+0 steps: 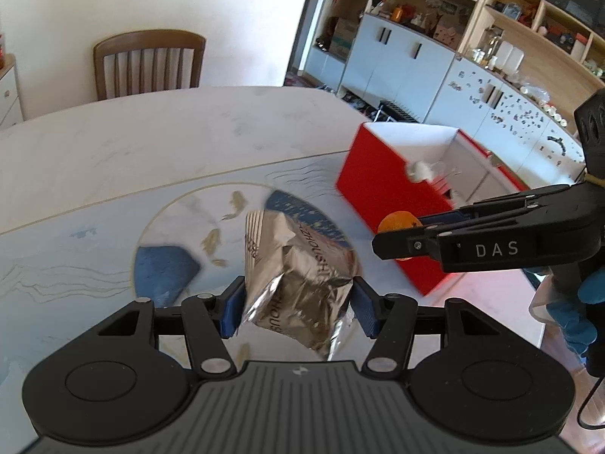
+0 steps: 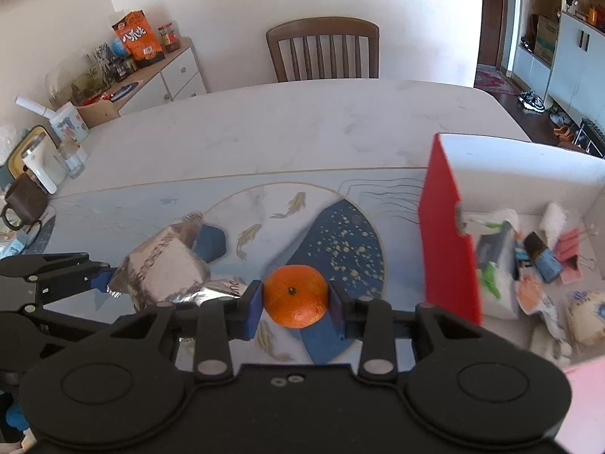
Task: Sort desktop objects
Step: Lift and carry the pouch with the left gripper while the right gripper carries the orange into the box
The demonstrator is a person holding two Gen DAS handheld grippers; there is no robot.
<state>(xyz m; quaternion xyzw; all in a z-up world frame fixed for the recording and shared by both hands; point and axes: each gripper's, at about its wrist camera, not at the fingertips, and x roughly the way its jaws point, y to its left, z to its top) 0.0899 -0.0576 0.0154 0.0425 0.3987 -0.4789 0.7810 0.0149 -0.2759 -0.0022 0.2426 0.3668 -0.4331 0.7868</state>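
My left gripper (image 1: pixel 298 300) is shut on a crumpled silver foil packet (image 1: pixel 298 280) and holds it above the patterned mat (image 1: pixel 94 257). The packet also shows in the right wrist view (image 2: pixel 166 268), with the left gripper (image 2: pixel 109 278) at its left. My right gripper (image 2: pixel 296 299) is shut on an orange mandarin (image 2: pixel 296 297) above the mat's blue patch. In the left wrist view the right gripper (image 1: pixel 393 232) holds the mandarin (image 1: pixel 397 220) just in front of the red box (image 1: pixel 382 189). The box (image 2: pixel 446 242) stands at the right and holds several small items (image 2: pixel 529 265).
A wooden chair (image 2: pixel 323 51) stands at the table's far side. Cups and a jug (image 2: pixel 38 166) crowd the table's left edge. A sideboard with snack bags (image 2: pixel 138 38) stands at the left wall. Cabinets and shelves (image 1: pixel 472 56) line the right.
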